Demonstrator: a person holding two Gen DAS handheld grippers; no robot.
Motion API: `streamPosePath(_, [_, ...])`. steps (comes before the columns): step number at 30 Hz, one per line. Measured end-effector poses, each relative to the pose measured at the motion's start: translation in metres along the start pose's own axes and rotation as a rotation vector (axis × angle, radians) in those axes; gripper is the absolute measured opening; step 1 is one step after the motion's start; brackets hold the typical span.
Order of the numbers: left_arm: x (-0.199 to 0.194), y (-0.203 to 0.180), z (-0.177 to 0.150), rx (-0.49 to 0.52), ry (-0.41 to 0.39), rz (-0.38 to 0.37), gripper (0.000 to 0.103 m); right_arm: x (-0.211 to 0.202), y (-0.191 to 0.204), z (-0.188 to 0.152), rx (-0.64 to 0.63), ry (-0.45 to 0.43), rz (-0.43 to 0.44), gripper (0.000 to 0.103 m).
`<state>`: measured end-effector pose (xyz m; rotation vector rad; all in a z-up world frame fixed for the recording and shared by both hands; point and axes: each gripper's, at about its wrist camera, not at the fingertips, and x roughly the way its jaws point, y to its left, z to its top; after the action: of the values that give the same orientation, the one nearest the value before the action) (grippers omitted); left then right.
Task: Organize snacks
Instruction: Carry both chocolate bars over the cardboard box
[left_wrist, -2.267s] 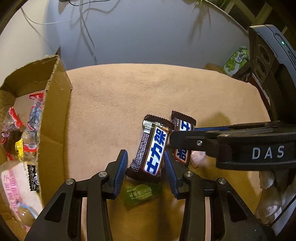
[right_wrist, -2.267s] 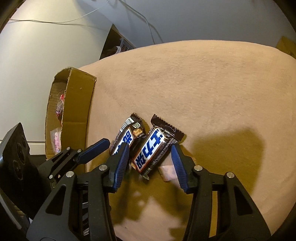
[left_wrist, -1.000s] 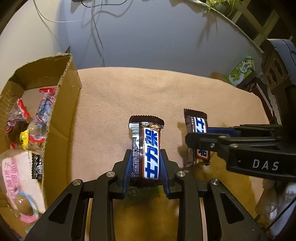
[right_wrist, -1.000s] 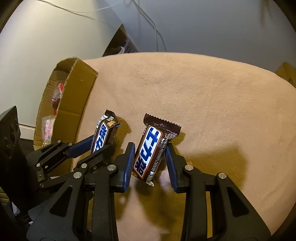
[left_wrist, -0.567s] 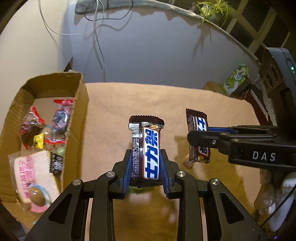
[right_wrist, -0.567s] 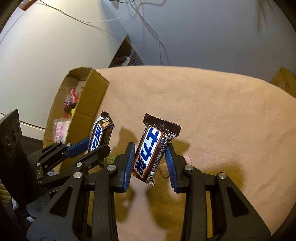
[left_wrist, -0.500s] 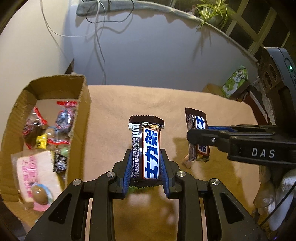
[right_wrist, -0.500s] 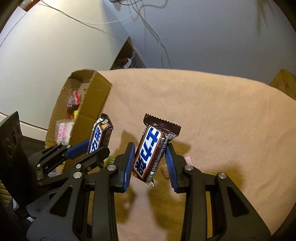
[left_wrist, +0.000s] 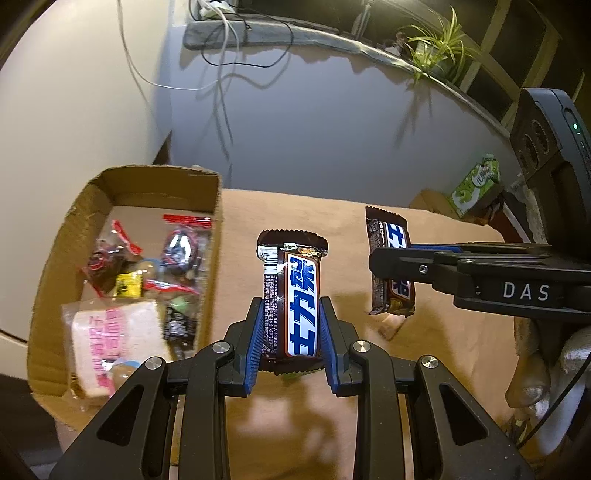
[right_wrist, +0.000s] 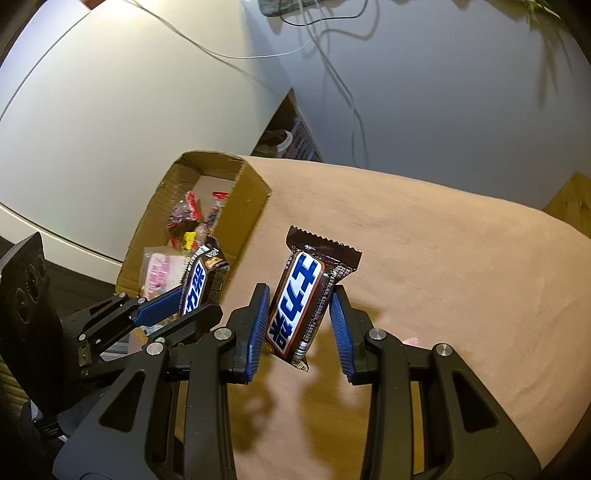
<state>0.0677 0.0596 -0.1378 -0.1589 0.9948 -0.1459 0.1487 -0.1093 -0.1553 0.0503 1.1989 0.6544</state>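
Observation:
My left gripper (left_wrist: 291, 347) is shut on a brown chocolate bar with a blue-and-white label (left_wrist: 293, 295) and holds it upright above the tan table. My right gripper (right_wrist: 299, 317) is shut on a second, matching chocolate bar (right_wrist: 303, 299), also lifted. Each gripper shows in the other's view: the right one (left_wrist: 391, 273) with its bar (left_wrist: 391, 266), the left one (right_wrist: 173, 306) with its bar (right_wrist: 201, 278). The open cardboard box (left_wrist: 48, 266) stands to the left and holds several wrapped snacks (left_wrist: 147, 266); it also shows in the right wrist view (right_wrist: 251, 206).
The tan cloth-covered table (left_wrist: 443, 369) stretches right of the box. A small green wrapper (left_wrist: 295, 374) and a small pink candy (right_wrist: 410, 341) lie on it under the grippers. A green box (left_wrist: 476, 181) sits past the far right edge. A wall with cables is behind.
Both grippers closed on the two chocolate bars lying on the table and lifted them. They have kept rising, so more of the box's inside shows.

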Motion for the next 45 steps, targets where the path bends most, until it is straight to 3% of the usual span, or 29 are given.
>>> streamPosePath(28, [-0.009, 0.091, 0.024, -0.156, -0.027, 0.131, 0.027, 0.046, 0.093, 0.06, -0.187, 0.012, 0.054, 0.035])
streamPosePath(45, [-0.001, 0.116, 0.027, -0.207, -0.02, 0.171, 0.027, 0.097, 0.122, 0.079, -0.234, 0.079, 0.046, 0.035])
